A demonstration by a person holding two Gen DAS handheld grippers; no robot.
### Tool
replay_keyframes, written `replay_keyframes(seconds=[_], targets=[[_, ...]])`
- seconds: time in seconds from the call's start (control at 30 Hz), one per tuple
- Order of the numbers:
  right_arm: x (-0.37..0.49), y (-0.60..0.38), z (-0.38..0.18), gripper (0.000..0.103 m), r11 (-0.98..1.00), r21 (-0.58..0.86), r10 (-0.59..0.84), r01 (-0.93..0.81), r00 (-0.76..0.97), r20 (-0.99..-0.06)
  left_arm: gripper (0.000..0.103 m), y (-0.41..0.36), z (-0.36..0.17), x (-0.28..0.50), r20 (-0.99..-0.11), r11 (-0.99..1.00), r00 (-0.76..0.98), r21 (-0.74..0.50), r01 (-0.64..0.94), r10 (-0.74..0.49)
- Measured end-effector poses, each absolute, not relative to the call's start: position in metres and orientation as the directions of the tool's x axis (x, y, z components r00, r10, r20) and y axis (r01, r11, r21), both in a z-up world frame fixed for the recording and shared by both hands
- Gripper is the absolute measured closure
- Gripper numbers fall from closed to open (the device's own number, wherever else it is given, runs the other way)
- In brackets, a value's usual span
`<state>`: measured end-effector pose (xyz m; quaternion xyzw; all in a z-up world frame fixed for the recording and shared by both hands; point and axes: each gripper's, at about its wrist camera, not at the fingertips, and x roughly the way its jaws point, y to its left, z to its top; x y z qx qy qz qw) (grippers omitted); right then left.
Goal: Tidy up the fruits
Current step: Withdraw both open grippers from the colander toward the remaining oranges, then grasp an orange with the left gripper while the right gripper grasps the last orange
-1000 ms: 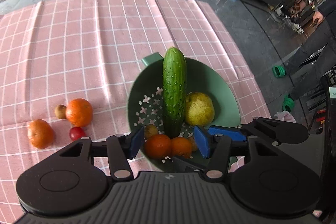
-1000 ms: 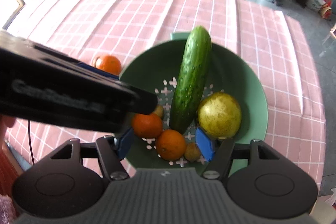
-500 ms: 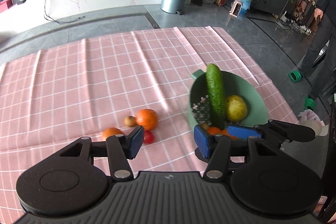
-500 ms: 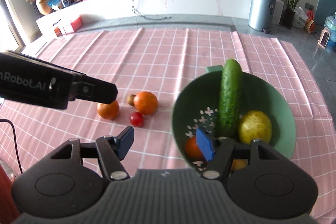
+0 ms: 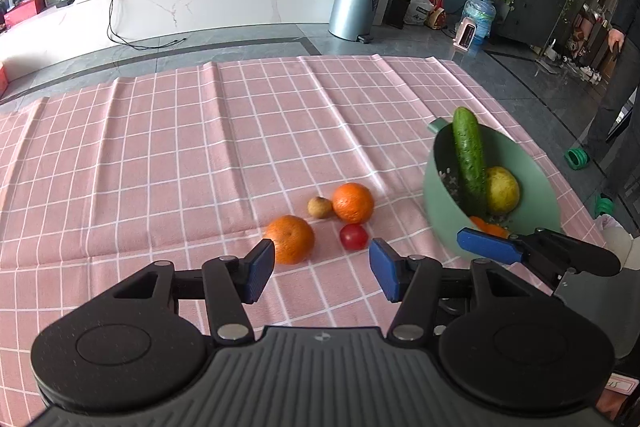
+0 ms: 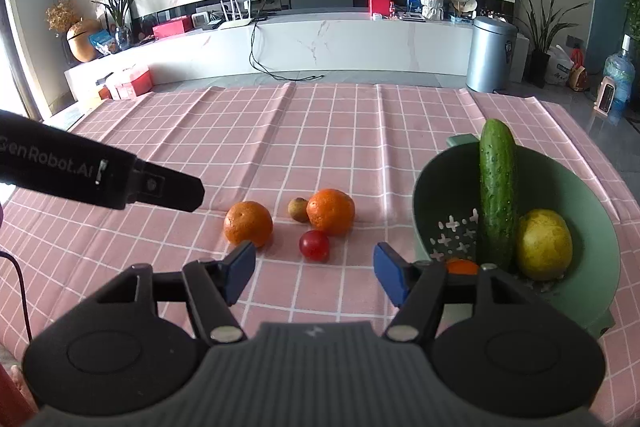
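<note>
A green colander bowl [image 6: 584,227] [image 5: 444,223] at the right holds a cucumber [image 6: 498,195] [image 5: 469,163], a yellow pear [image 6: 544,245] [image 5: 502,190] and small oranges [image 6: 462,265]. On the pink checked cloth lie two oranges [image 6: 248,229] [image 6: 331,211], a red tomato [image 6: 315,245] and a small brown fruit [image 6: 298,209]; they also show in the left wrist view [image 5: 291,239] [image 5: 353,203] [image 5: 353,237] [image 5: 319,207]. My left gripper [image 5: 322,269] and right gripper [image 6: 315,271] are both open and empty, raised just short of the loose fruit.
The pink cloth [image 6: 280,131] covers the table. The left gripper's body [image 6: 100,179] crosses the right wrist view's left side. The right gripper's finger [image 5: 492,251] shows by the bowl. A bin [image 6: 490,55] and cabinet stand beyond the table.
Both grippers have pulled back and up from over the bowl, and the view has tilted up to the room. Both grippers stay open and empty. The fruit has not moved.
</note>
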<state>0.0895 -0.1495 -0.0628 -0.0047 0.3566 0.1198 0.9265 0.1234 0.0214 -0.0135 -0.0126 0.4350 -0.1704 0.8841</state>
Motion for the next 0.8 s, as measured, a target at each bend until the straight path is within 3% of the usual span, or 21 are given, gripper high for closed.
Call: replay_keyframes(seconds=[0.23, 0.53, 0.8], targets=[[0.090, -0.138, -0.079, 0.041, 0.970, 0.008, 0.189, -0.242, 0.736, -0.650, 0.039, 0.033, -0.041, 0.125, -0.761, 0.932, 0.556, -0.184, 0.311, -0.335], [0.104, -0.128, -0.098, 0.057, 0.962, -0.048, 0.170, -0.270, 0.723, -0.669, 0.039, 0.034, -0.070, 0.145, -0.771, 0.938, 0.546, -0.196, 0.287, -0.328], [0.120, -0.120, -0.109, 0.057, 0.960, -0.082, 0.148, -0.269, 0.731, -0.666, 0.039, 0.028, -0.087, 0.162, -0.780, 0.942, 0.538, -0.193, 0.276, -0.318]])
